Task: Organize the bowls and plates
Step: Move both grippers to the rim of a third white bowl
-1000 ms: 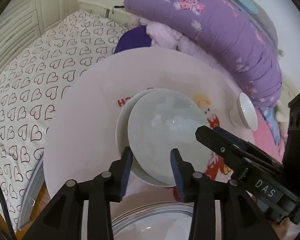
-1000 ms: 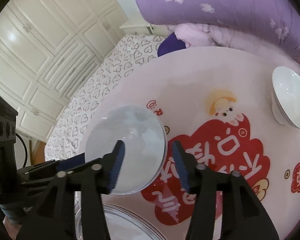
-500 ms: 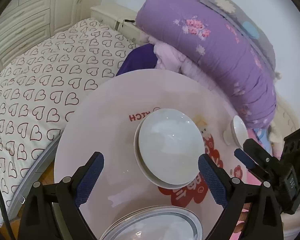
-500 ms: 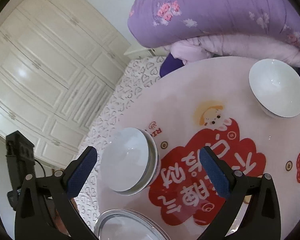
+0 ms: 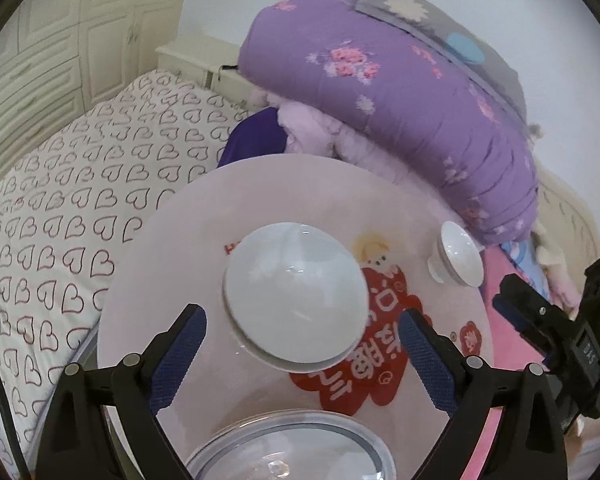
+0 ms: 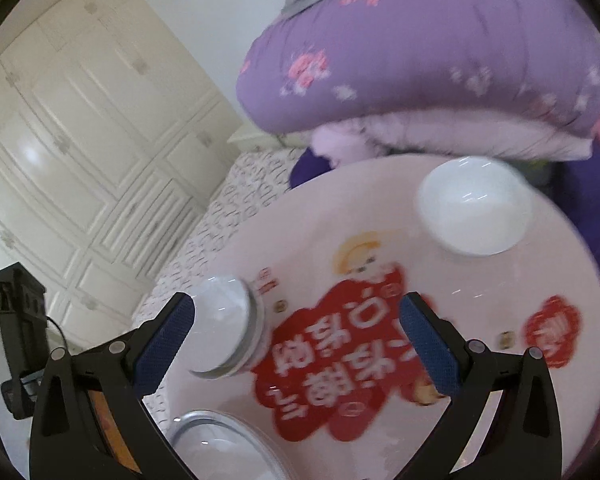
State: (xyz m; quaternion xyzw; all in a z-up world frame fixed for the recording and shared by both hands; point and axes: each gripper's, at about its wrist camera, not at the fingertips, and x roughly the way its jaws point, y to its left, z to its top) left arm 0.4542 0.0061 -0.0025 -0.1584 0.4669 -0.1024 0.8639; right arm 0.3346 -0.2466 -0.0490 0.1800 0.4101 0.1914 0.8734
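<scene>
Both my claws stand wide with nothing between the pads. The left claw (image 5: 302, 344) has its jaws just opened and hangs above the stacked bowls (image 5: 294, 300), clear of them. The right claw (image 6: 296, 332) has likewise just spread its jaws and holds nothing; in its view the same stack sits just inside its left finger, untouched.

From there outward, I read the progress like this. One bowl sits nested in another near the middle of the round worktop (image 5: 172, 264), so I judge that pairing done. At the near edge lies a pile of plates (image 5: 292, 452), already gathered as far as I can see; how many, I cannot tell. Well apart, at the far right of the worktop, one lone bowl (image 6: 474, 208) stands upright by itself. That is what I take to be left: bringing it over onto the stack.
</scene>
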